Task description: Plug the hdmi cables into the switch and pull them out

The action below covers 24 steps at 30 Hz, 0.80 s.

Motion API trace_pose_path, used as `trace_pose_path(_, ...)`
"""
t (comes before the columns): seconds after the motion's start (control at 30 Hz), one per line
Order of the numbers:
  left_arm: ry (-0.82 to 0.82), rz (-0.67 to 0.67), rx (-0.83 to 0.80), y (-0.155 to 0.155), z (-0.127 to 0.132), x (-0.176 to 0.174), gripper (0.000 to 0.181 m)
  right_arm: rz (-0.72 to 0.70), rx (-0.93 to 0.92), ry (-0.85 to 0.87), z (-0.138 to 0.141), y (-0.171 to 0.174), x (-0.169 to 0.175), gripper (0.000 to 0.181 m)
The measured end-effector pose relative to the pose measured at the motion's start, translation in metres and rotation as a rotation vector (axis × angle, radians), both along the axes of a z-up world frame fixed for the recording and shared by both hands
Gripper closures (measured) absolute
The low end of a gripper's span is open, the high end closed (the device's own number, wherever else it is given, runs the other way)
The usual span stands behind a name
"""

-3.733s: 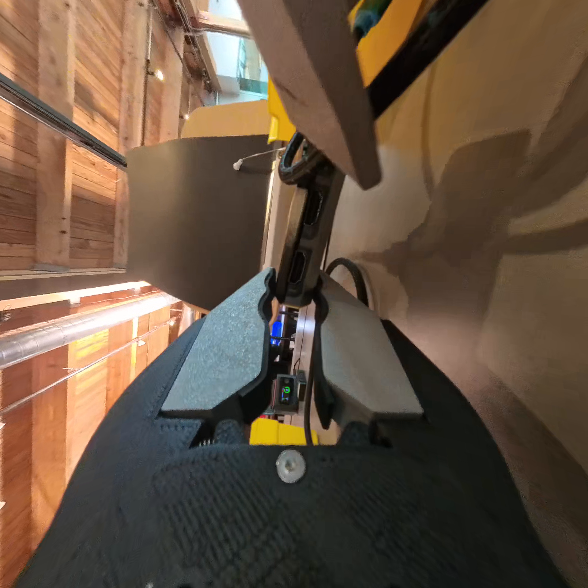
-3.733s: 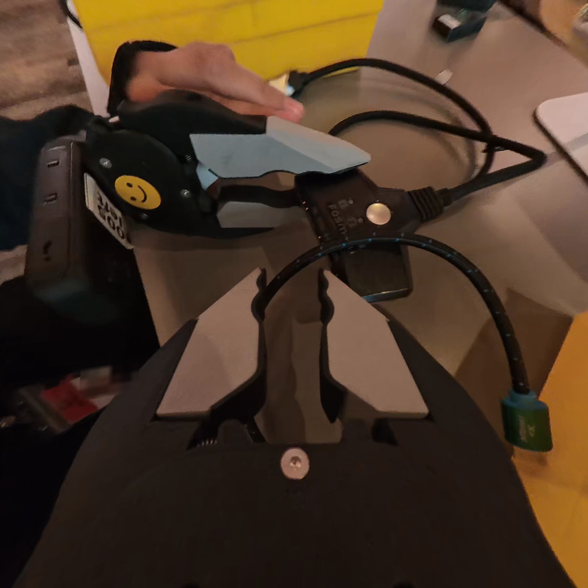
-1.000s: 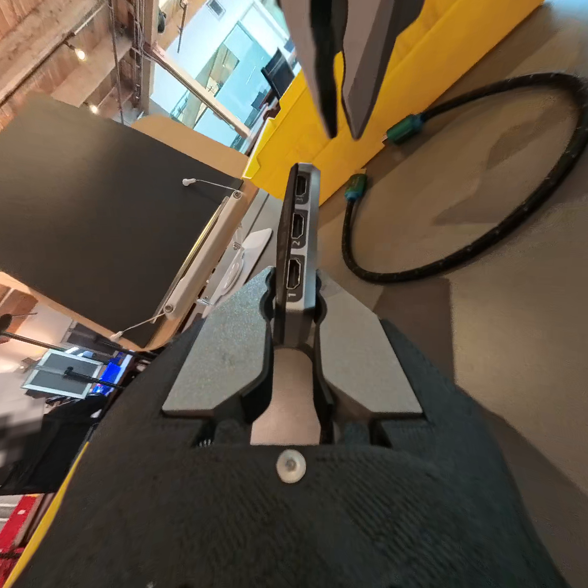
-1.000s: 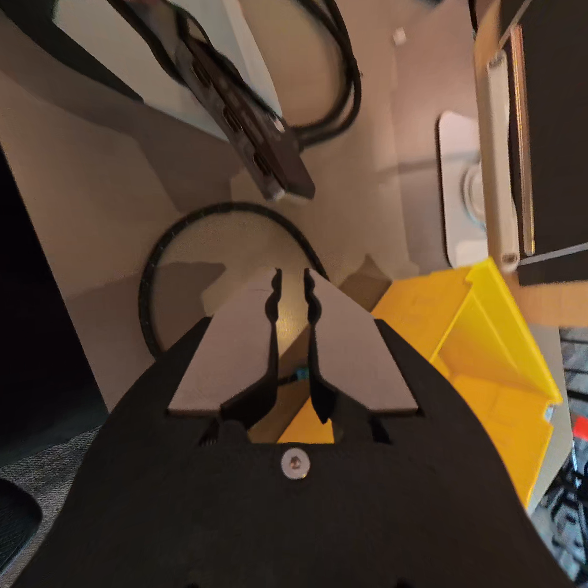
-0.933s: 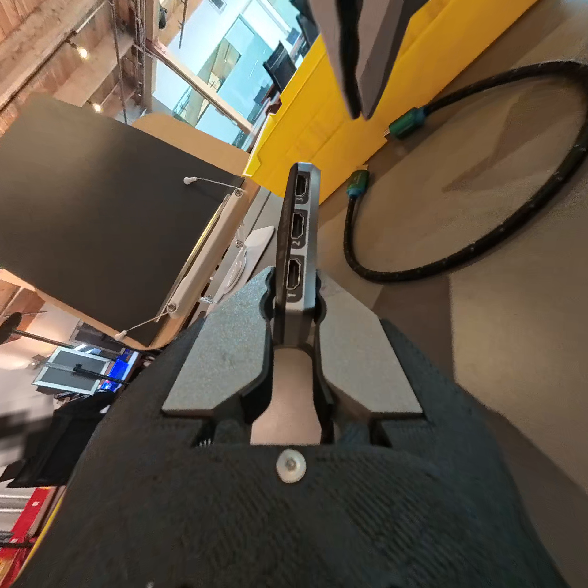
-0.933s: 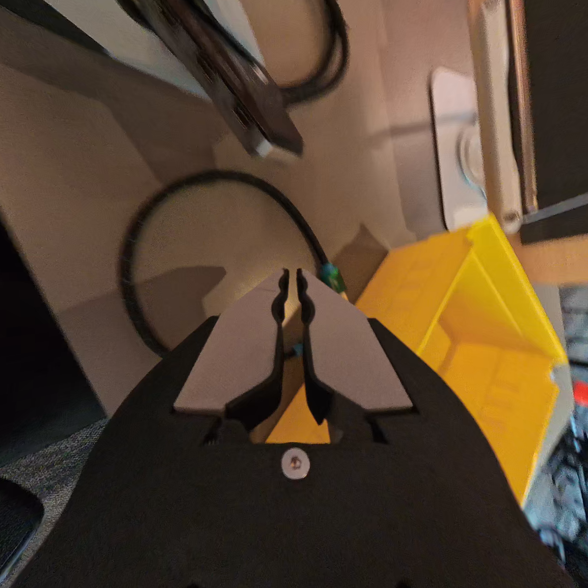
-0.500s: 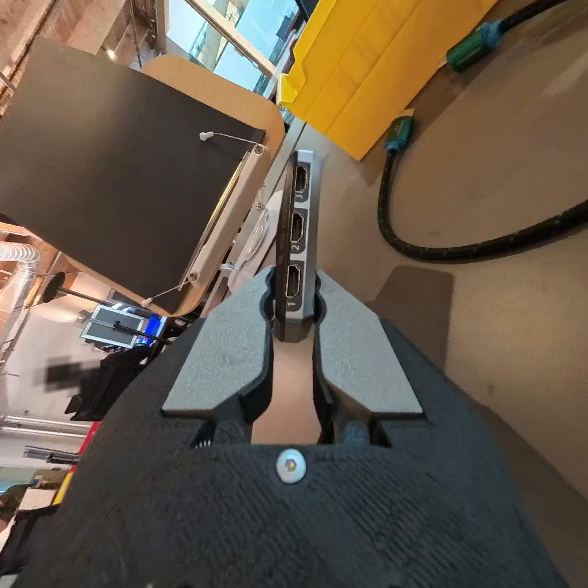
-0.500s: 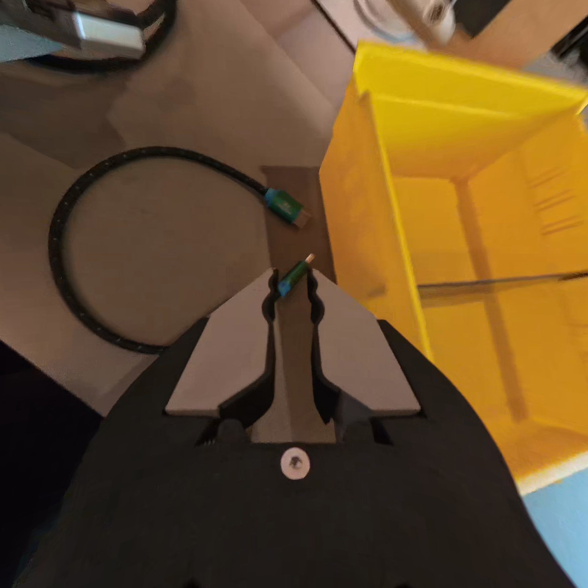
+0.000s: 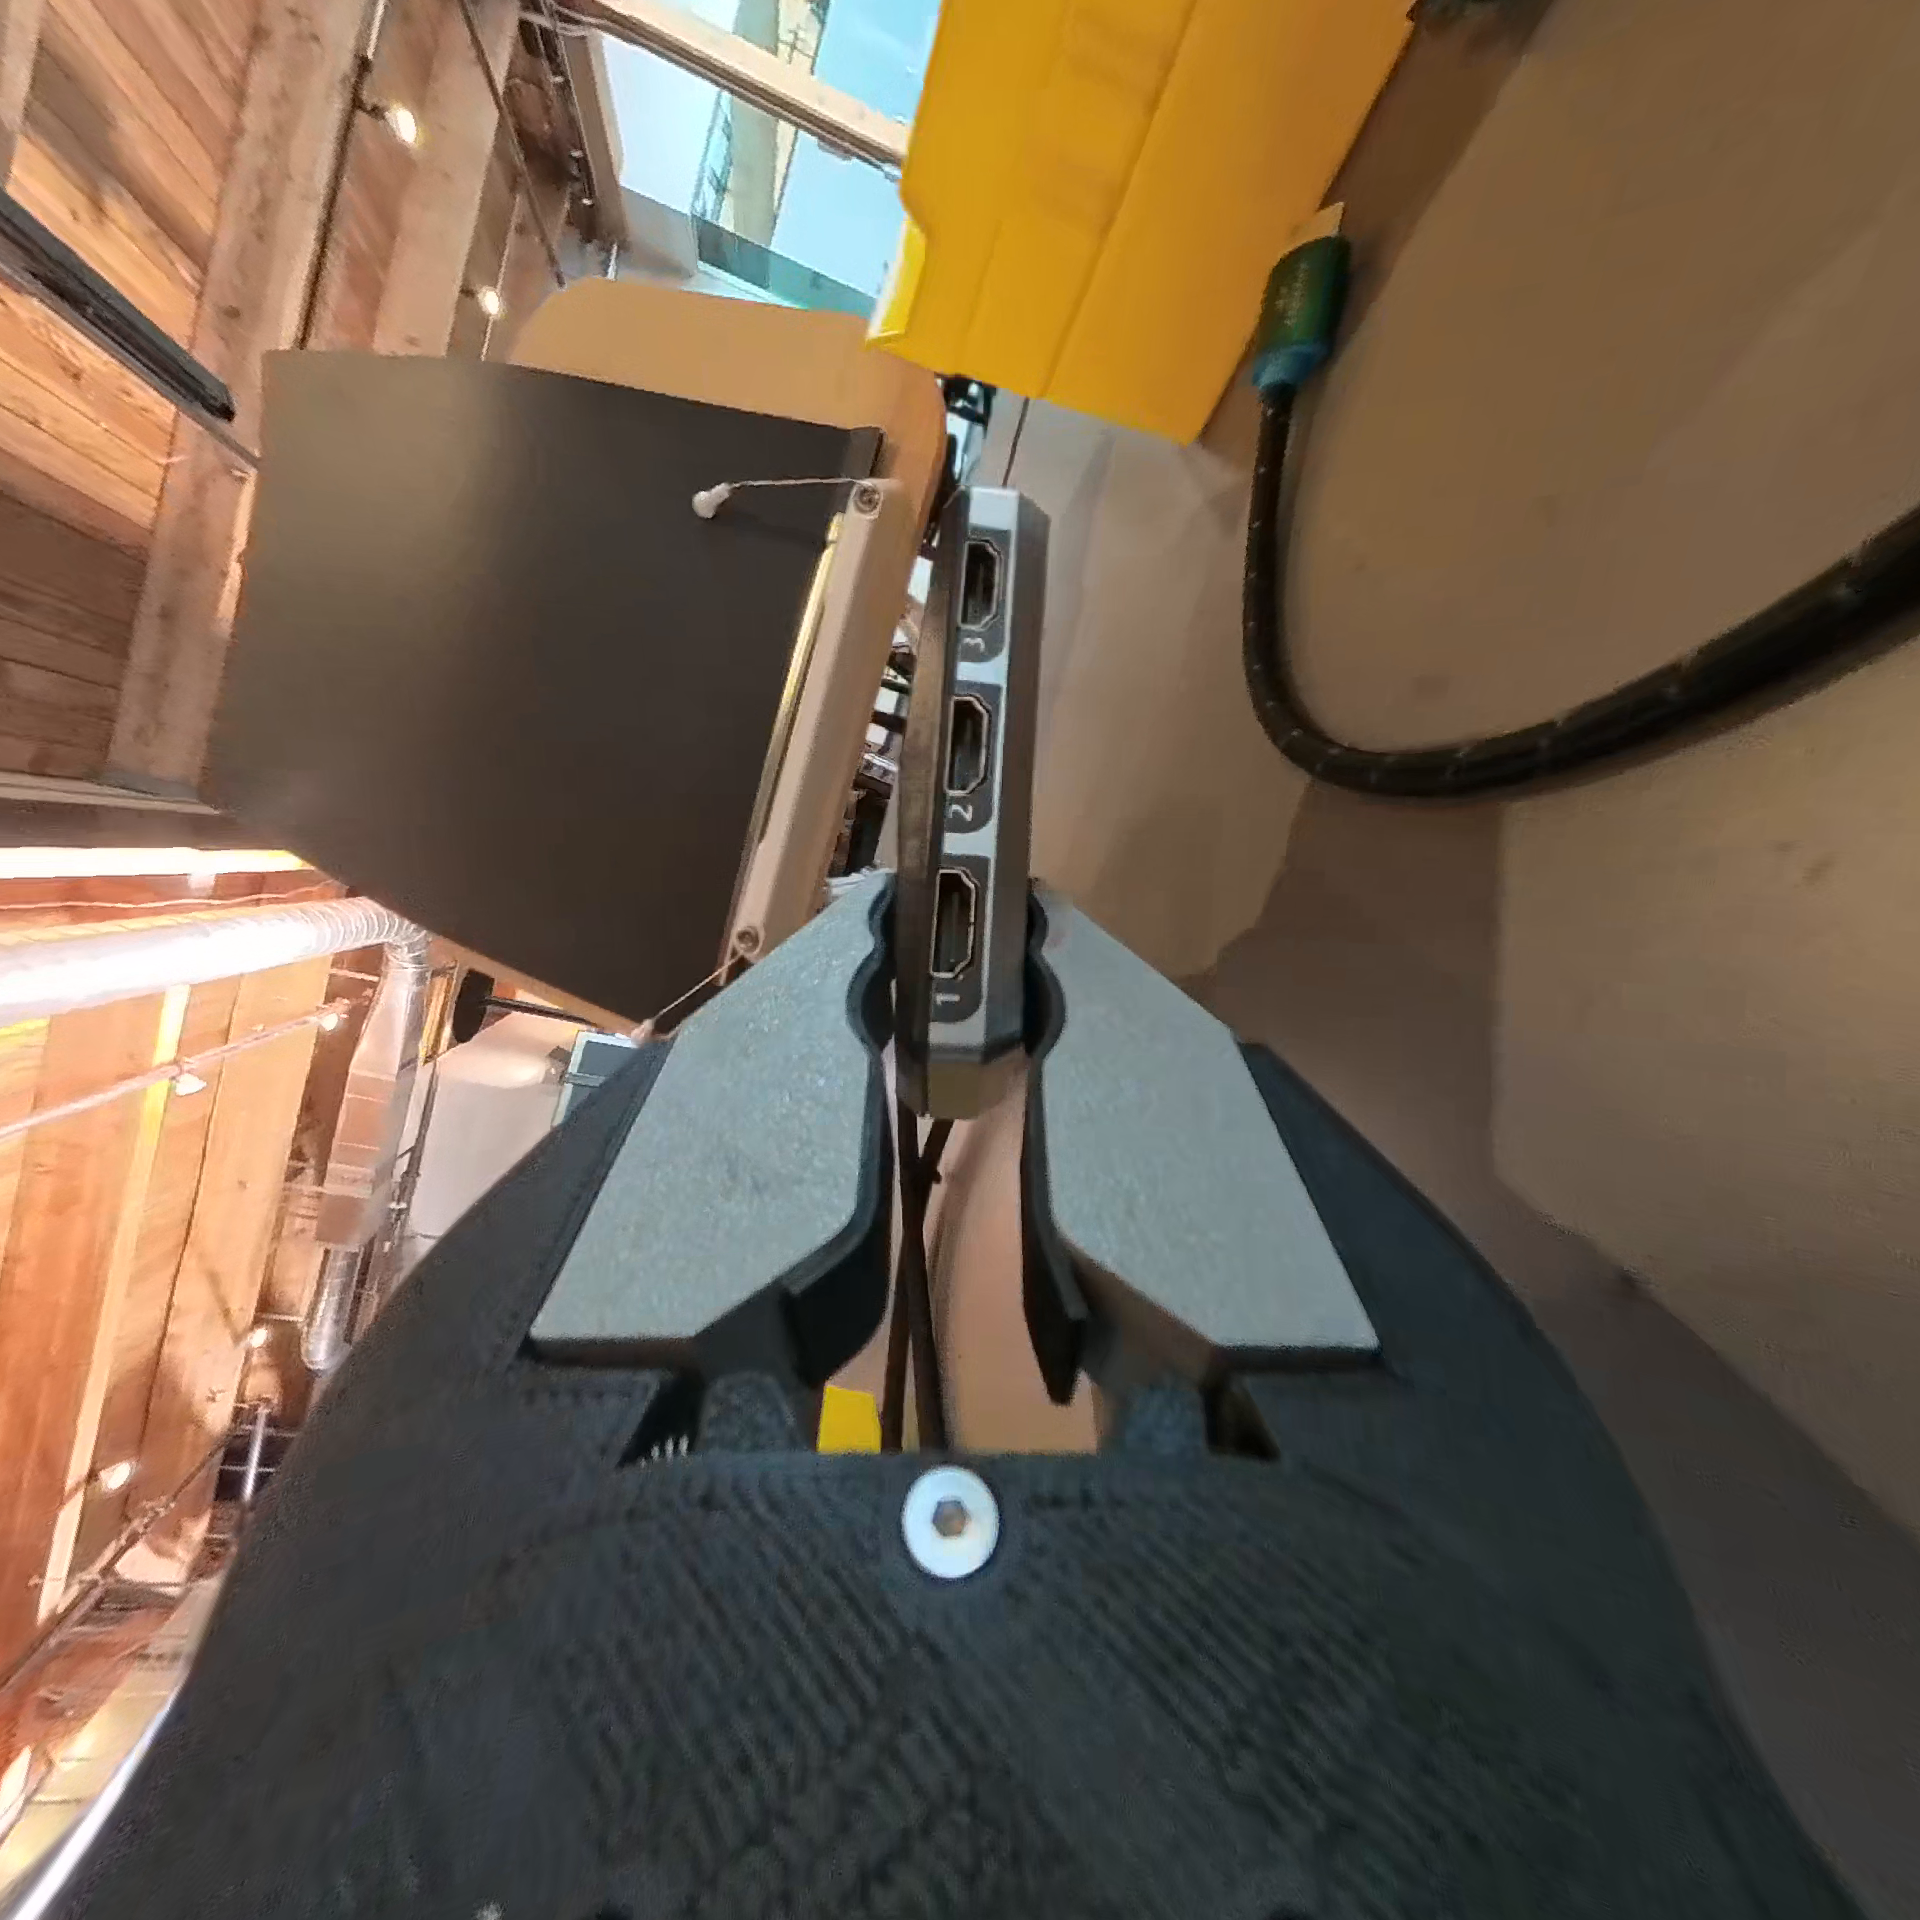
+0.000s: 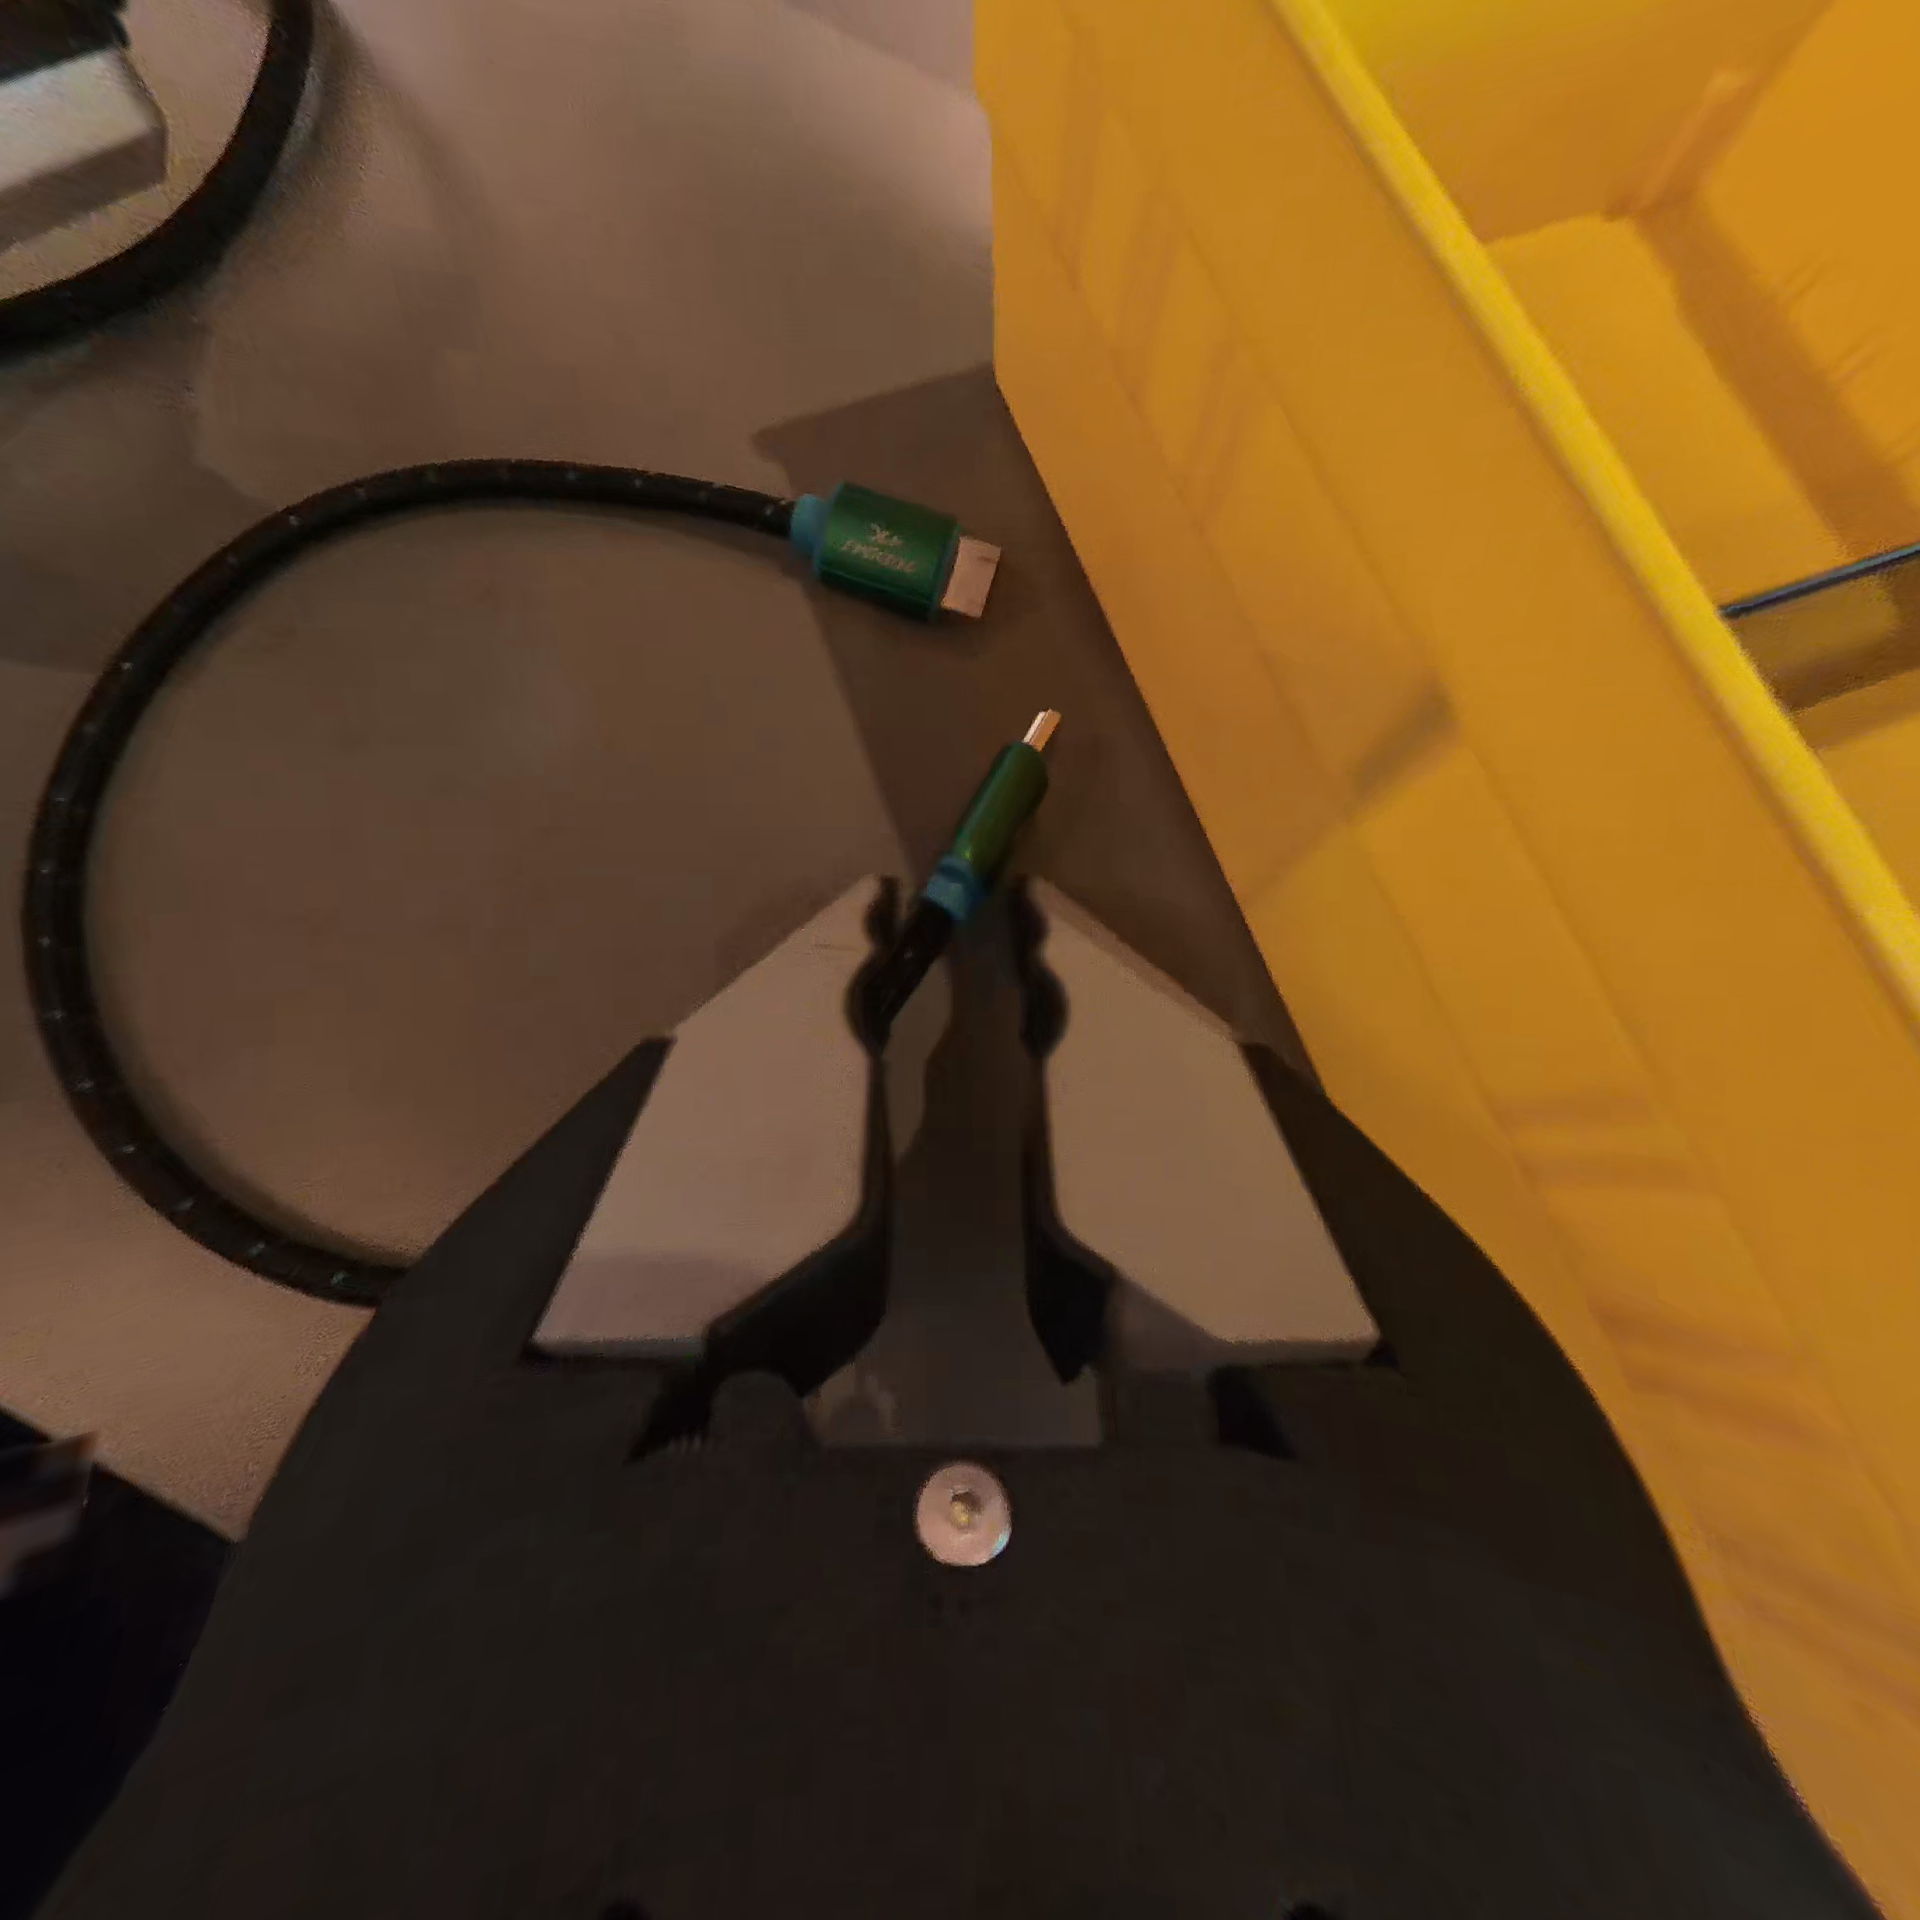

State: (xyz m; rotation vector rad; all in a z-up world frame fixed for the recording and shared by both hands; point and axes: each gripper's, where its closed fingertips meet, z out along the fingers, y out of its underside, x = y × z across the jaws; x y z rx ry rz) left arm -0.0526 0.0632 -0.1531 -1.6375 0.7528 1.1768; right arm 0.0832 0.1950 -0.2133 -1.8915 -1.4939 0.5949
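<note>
My left gripper (image 9: 958, 935) is shut on the lower end of the dark HDMI switch (image 9: 971, 727), held edge-on with its three ports empty and facing the camera. A black braided HDMI cable (image 10: 94, 831) lies looped on the tan table (image 10: 520, 883). One green plug (image 10: 883, 551) lies flat. The other green plug (image 10: 1003, 805) lies on its edge just ahead of my right gripper (image 10: 951, 904). That gripper is open, and the plug's cable end sits between the fingertips, close to the left finger. The left wrist view shows one green plug (image 9: 1299, 301).
A yellow bin (image 10: 1455, 623) stands on the table close to the right of the plugs and also shows in the left wrist view (image 9: 1122, 187). A black panel on a light frame (image 9: 520, 644) stands behind the switch. The switch's own black cable (image 10: 239, 187) curls at the top left. The left gripper's tips are roughly 20 cm from the right gripper's.
My right gripper has swung from above the switch down to the table, narrowed, reopened, and closed in on the edge-on green plug. My left gripper still holds the switch and has tilted.
</note>
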Motion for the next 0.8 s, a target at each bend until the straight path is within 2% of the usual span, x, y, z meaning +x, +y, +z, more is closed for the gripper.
trace_pose_path(0.07,0.007,0.0,-0.009,0.001,-0.002,0.0,0.163,0.02,0.048,-0.018,0.0,0.002,-0.003,0.168)
trace_pose_path(0.13,0.006,0.001,-0.015,0.001,-0.004,0.0,0.163,0.084,0.2,-0.044,0.006,0.002,-0.007,0.169)
trace_pose_path(0.23,0.01,0.008,-0.021,0.001,-0.005,-0.001,0.162,0.267,0.519,-0.07,0.02,-0.012,-0.014,0.172)
trace_pose_path(0.3,0.008,0.01,-0.023,0.002,-0.006,-0.001,0.162,0.393,0.595,-0.152,0.01,-0.025,-0.016,0.171)
trace_pose_path(0.4,-0.012,0.014,-0.012,0.002,-0.004,-0.003,0.162,0.447,0.552,-0.176,0.005,-0.036,-0.021,0.171)
trace_pose_path(0.53,-0.049,0.025,0.003,0.0,-0.002,-0.007,0.161,0.486,0.369,-0.14,0.006,-0.045,-0.026,0.169)
trace_pose_path(0.67,-0.062,0.033,0.005,0.0,-0.002,-0.01,0.161,0.412,0.192,-0.064,0.019,-0.04,-0.02,0.16)
trace_pose_path(0.8,-0.063,0.034,0.006,0.0,-0.002,-0.01,0.161,0.252,-0.015,-0.035,0.019,-0.031,-0.003,0.164)
